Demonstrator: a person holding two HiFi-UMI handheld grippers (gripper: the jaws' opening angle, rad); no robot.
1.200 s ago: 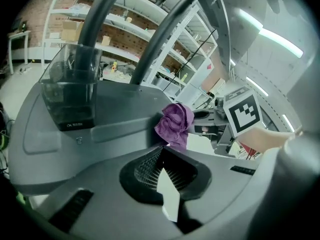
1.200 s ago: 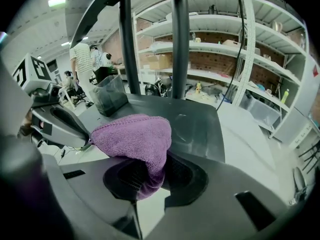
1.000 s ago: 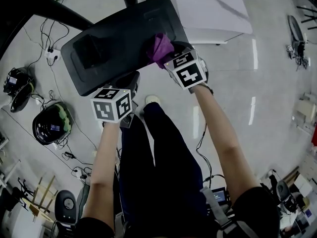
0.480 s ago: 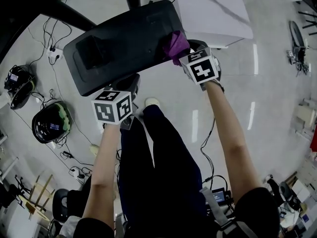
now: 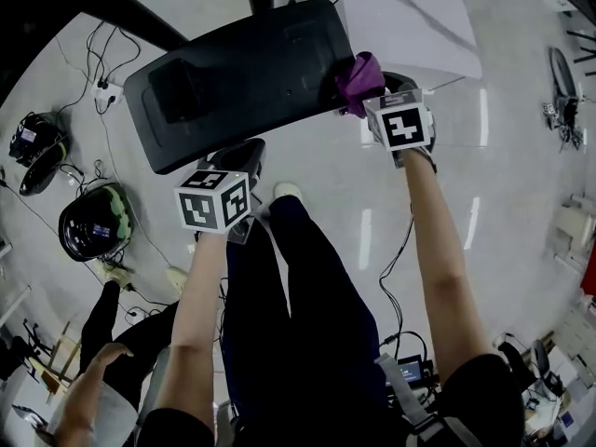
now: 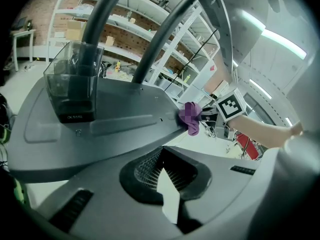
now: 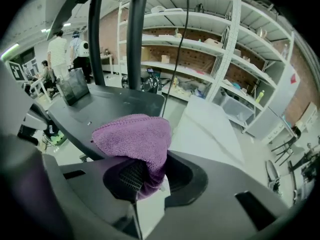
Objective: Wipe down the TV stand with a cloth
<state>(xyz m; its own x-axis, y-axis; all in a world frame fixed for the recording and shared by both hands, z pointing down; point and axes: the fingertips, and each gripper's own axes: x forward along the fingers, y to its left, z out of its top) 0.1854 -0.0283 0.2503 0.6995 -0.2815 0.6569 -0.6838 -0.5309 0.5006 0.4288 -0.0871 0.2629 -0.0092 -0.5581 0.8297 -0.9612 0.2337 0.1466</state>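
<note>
Nearest, the left gripper is clenched on nothing and held clear. The purple cloth is clamped in the right gripper and pressed to the black TV stand base's right edge, seemingly for wiping it.

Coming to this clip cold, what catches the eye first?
The purple cloth stands out most. It is pinched in the fingers of the right gripper and sits at the right edge of the dark TV stand. The left gripper hangs empty by the stand's near edge, above the person's legs.
</note>
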